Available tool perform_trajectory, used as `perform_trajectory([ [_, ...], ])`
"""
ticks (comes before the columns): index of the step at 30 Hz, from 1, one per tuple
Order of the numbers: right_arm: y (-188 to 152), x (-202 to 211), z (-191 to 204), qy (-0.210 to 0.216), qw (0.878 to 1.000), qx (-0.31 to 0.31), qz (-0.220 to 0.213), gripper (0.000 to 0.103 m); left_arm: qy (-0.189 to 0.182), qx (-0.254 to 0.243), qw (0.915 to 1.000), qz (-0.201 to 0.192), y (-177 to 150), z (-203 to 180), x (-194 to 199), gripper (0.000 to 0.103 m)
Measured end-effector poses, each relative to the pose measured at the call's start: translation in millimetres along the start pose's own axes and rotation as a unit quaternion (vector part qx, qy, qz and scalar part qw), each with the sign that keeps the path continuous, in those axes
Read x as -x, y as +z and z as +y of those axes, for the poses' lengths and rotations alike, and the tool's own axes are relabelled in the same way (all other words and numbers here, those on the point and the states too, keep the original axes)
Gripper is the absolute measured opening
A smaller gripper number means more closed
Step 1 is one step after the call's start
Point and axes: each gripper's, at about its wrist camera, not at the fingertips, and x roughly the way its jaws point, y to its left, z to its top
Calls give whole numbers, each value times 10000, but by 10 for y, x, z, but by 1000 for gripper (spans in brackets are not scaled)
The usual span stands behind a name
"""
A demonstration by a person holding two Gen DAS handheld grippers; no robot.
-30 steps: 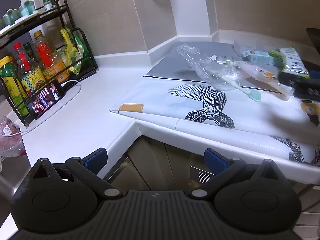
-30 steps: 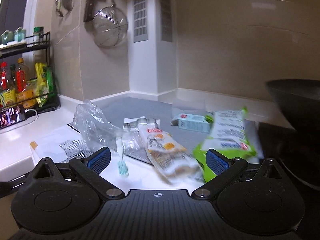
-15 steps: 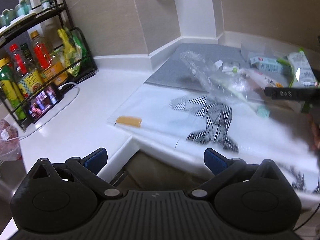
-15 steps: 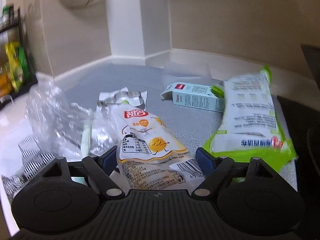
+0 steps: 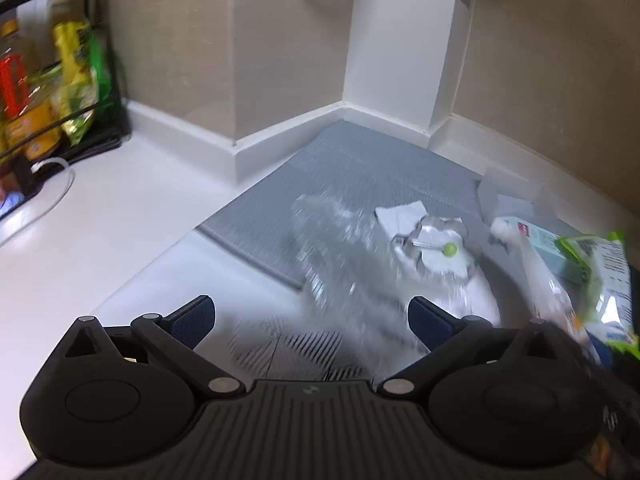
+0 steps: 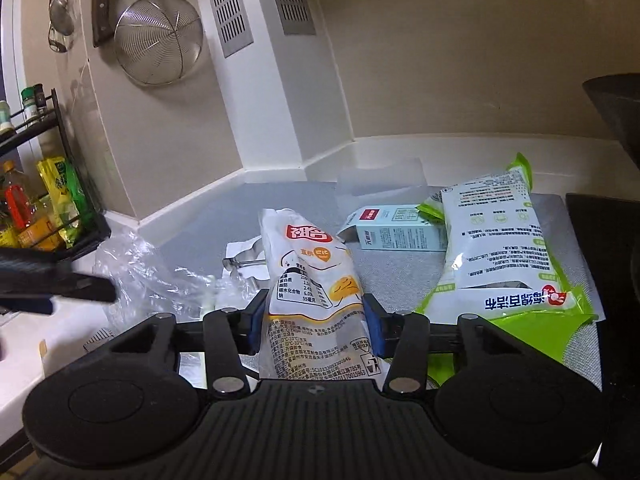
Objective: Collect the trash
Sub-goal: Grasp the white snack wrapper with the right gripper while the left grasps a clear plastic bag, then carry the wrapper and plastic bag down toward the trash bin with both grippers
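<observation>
Right wrist view: our right gripper (image 6: pixel 314 322) now straddles the pouch (image 6: pixel 308 276), a white snack wrapper with orange print. A second ago the jaws stood wide with the pouch lying flat ahead of them; they have just been closing, and both blue pads (image 6: pixel 370 326) now lie against the pouch's edges, the film buckling between them. We read this as a grasp, though it may not yet be fully tightened. The pouch rises from the mat (image 6: pixel 224 212) rather than lying flat, its top leaning toward the far wall.

Other trash, untouched: the green pack (image 6: pixel 504 256) just right of the pouch, the small box (image 6: pixel 400 232) beyond it, the clear bag (image 6: pixel 136 276) to the left, and a foil cup (image 5: pixel 436 248) with a green-tipped stick, partly hidden behind the pouch in the right view.

Left wrist view: our left gripper (image 5: pixel 310 320) is unclenched and empty. A second ago it faced the counter's near edge from well back; now it hangs over the counter (image 5: pixel 120 220) with the clear bag blurred just ahead of its jaws. In the right view its dark fingers (image 6: pixel 84 290) enter from the left, close to the bag.

Reading for the task: the first item appears secured on the right. We judge the left hand is heading for the bag, either as the next item or as a receptacle for the rest; which, we cannot tell.
</observation>
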Motion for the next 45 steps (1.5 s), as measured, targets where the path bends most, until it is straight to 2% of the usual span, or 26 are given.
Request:
perform_trajectory([
  [3,-5,-38,-34,-11,9998,-112,173,51,-89,40,9999,87,123,-122,-166,103],
  [5,-3,-46,-40,15,9997,-139,175,51,-198,5,9992,335,187,-211,-314,103],
  [7,-12,-43,-46,28,9998,-117,182,52,-134,-38,9981,602,209,-288,-440,103],
  [8,-16,-48,-34,32,9998,-90,175,52,-60,-28,9983,581,204,-311,-456,98],
  [9,-21,-49,-29,37,9998,-68,168,52,13,-39,9988,488,186,-322,-443,89],
  [11,-25,-45,-14,49,9999,-42,156,52,153,-237,9987,416,168,-355,-397,16],
  [12,-28,-42,-9,70,9999,-26,145,52,208,-283,9985,411,163,-343,-370,3],
  [15,-23,-28,8,128,9999,6,68,51,331,-176,9993,43,170,-252,-199,3],
  [21,-17,75,32,216,9991,117,-331,51,191,-143,9981,-573,258,-165,224,2],
  [31,-19,57,9,198,9993,-3,-313,51,-238,-22,9933,-1135,496,-207,791,2],
  [36,-23,94,19,192,9990,-26,-395,51,-265,-224,9916,-1243,414,-312,918,2],
  [45,-10,280,36,423,9941,-19,-1002,51,-213,-416,9916,-1206,-36,-198,989,3],
])
